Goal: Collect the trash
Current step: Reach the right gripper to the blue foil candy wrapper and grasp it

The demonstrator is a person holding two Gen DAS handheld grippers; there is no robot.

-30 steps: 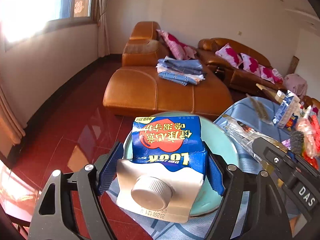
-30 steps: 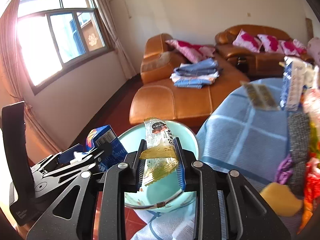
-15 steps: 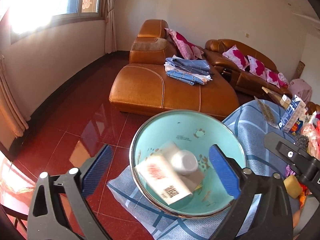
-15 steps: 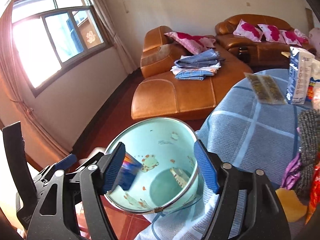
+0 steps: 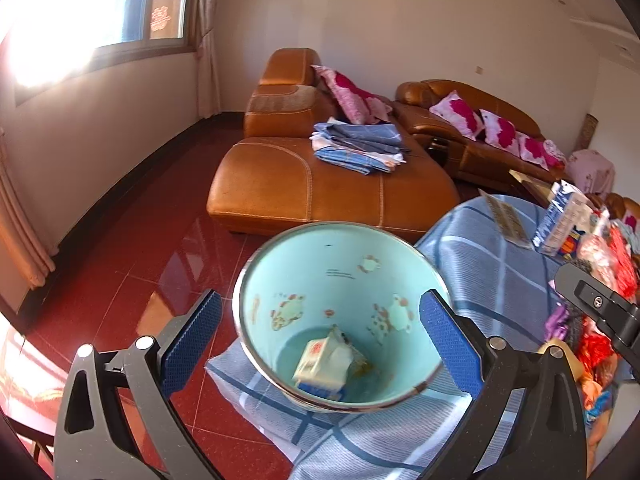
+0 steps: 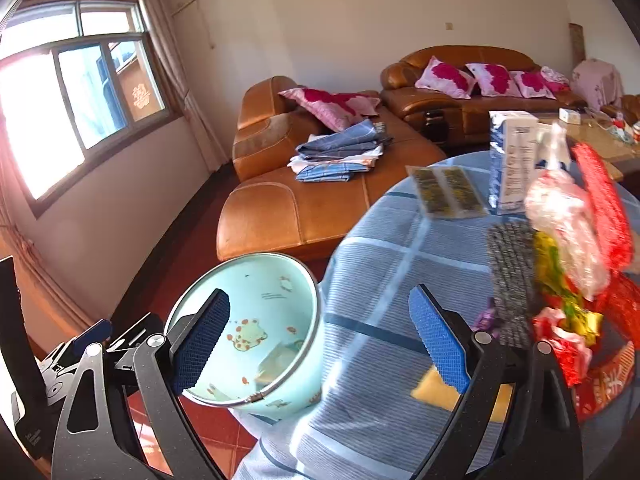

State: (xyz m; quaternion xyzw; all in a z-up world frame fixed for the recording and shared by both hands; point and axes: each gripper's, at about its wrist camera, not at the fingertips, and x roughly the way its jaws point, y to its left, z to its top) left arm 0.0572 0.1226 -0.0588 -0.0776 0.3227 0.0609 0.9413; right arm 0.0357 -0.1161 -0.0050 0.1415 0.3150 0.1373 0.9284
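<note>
A light blue bin (image 5: 340,248) with cartoon prints stands at the edge of the table, and its mouth fills the left wrist view. On its bottom lies a blue and white drink carton (image 5: 324,364). My left gripper (image 5: 320,300) hangs open above the bin with nothing between its blue pads. My right gripper (image 6: 318,292) is over the bin's right rim and the blue plaid tablecloth (image 6: 400,240); its jaws are opening and empty. In the right wrist view the bin (image 6: 256,280) shows a pale piece of trash (image 6: 276,364) inside. More wrappers (image 6: 568,216) lie heaped on the table at right.
An upright white and blue carton (image 6: 512,160), a flat dark packet (image 6: 448,192), a grey packet (image 6: 512,272) and a yellow sponge (image 6: 432,392) lie on the table. Beyond it stands an orange leather sofa (image 5: 320,184) with folded clothes (image 5: 356,148), on a red tile floor (image 5: 140,264).
Both grippers opened and let go: the carton dropped from the left one and the wrapper from the right one, both into the bin. The right gripper has swung rightward over the table.
</note>
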